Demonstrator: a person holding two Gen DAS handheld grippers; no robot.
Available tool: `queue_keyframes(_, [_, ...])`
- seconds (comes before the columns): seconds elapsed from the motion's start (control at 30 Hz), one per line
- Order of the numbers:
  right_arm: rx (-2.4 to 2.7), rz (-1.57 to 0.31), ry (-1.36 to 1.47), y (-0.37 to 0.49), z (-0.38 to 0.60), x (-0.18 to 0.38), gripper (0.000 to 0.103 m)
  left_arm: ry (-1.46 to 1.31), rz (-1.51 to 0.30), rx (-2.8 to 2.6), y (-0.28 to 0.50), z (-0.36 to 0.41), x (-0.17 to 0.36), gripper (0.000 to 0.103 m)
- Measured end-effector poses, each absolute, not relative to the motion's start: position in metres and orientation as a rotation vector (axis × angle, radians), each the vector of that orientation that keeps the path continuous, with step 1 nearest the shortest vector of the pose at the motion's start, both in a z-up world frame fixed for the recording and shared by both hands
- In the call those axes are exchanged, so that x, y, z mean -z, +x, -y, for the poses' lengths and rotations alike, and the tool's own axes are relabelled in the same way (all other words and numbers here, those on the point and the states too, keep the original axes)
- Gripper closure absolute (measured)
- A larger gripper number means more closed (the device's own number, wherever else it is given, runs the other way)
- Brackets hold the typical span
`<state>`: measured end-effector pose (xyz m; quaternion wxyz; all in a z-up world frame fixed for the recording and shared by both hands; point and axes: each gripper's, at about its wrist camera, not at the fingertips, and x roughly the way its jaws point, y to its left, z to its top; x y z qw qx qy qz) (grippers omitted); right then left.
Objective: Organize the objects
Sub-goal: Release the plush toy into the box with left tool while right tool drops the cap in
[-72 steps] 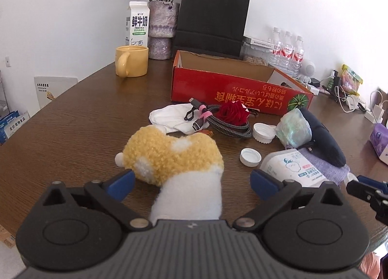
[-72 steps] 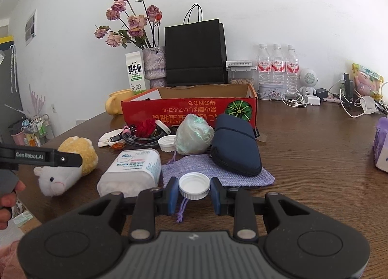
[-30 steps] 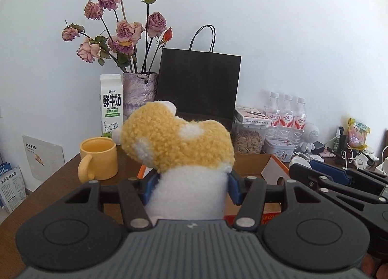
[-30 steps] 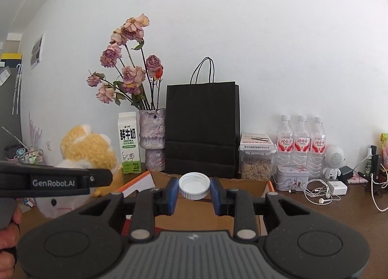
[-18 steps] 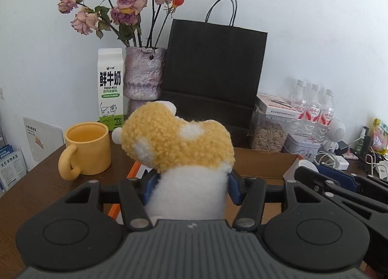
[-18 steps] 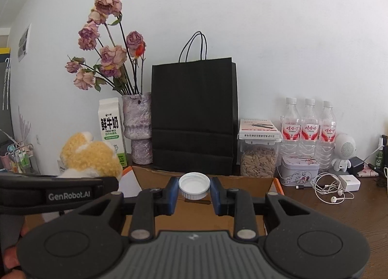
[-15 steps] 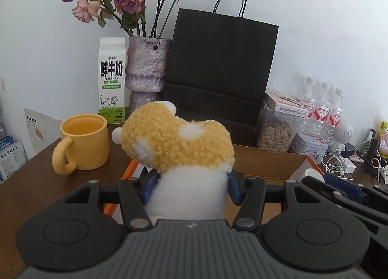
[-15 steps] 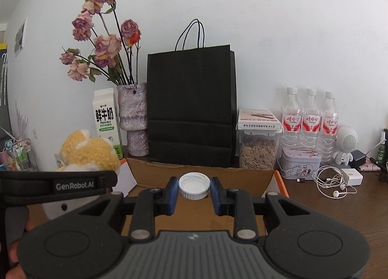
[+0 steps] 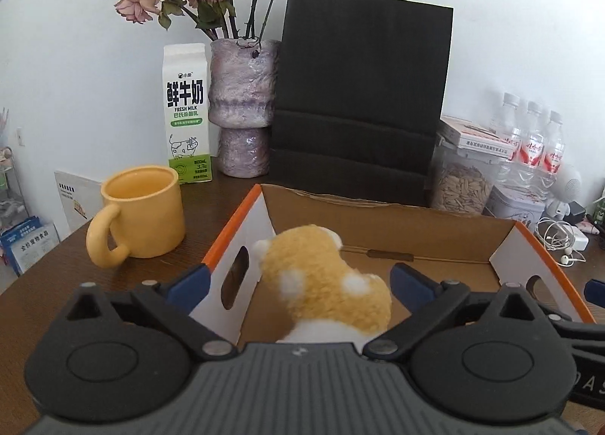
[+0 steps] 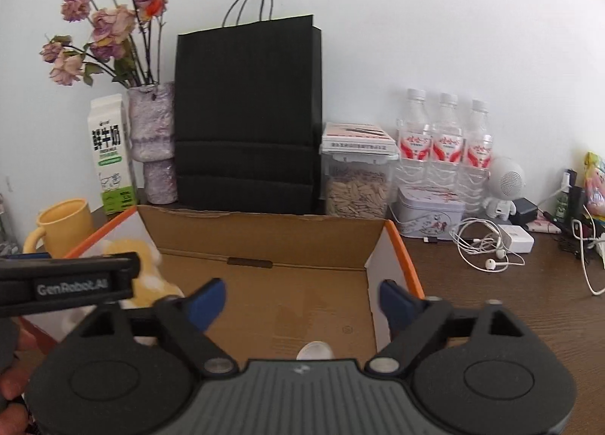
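One white cap (image 10: 314,351), right view only

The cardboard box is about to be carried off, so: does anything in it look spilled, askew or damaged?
Nothing spilled or damaged. The plush toy lies loose at the cardboard box's left end; the white cap is near its front.

A plain white wall (image 10: 416,19) is closing off the scene behind a dark brown wooden table (image 10: 510,314). Even daylight is falling across the table's far edge, where a black paper bag (image 10: 247,117) is standing against the wall.
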<state>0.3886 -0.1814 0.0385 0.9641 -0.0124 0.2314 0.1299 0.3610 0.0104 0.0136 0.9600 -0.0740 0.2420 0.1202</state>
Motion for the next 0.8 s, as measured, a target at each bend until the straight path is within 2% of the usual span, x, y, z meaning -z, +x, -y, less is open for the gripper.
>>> queue_keyframes(0.4, [-0.295,-0.451,-0.023,0.377,0.180,-0.042,0.002,-0.179,-0.400,-0.204,0.342,-0.011,-0.021,0.000])
queue_keyframes(0.8, [-0.323,-0.320,-0.009,0.308,0.201,-0.056,0.001,-0.262,-0.271,-0.224,0.263,-0.037,-0.027,0.000])
